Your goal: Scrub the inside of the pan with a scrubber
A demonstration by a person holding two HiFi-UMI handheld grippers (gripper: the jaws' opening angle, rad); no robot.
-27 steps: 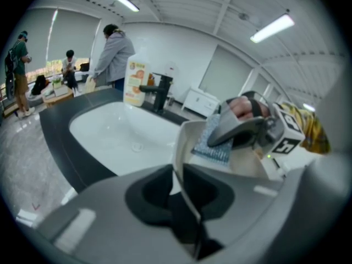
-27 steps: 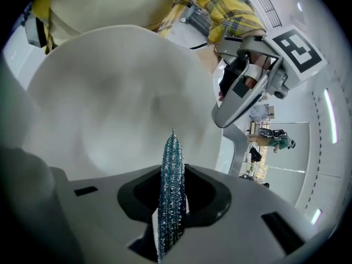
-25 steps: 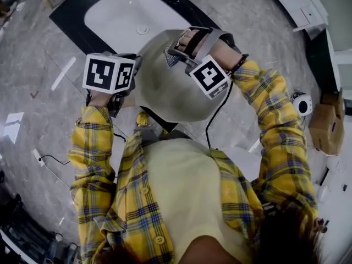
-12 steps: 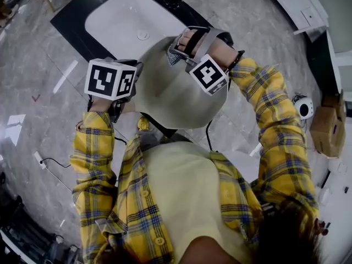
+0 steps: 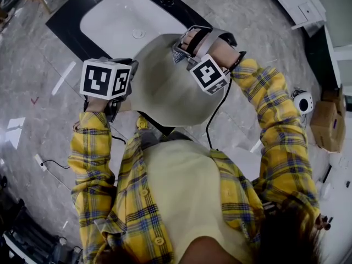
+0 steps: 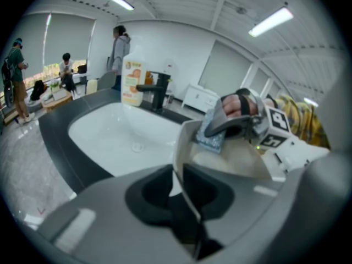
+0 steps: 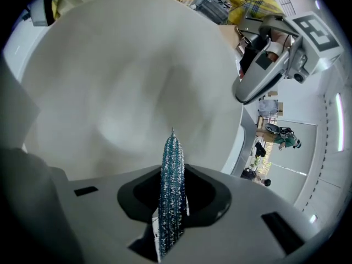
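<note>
1. The pan (image 5: 165, 87) was round, deep and pale cream, held up near the sink (image 5: 110, 21).
2. The left gripper (image 6: 179, 172) had its jaws clamped on the pan's rim.
3. The right gripper (image 7: 173, 175) pinched a glittery blue scrubber (image 7: 170, 147) inside the pan.
4. The print on the bottle (image 6: 132, 81) was too blurred to read.

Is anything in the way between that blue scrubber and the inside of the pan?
Nothing visible. The right gripper holds the scrubber edge-on, pointing straight at the bare inside of the pan. The left gripper grips its rim, off to one side.
</note>
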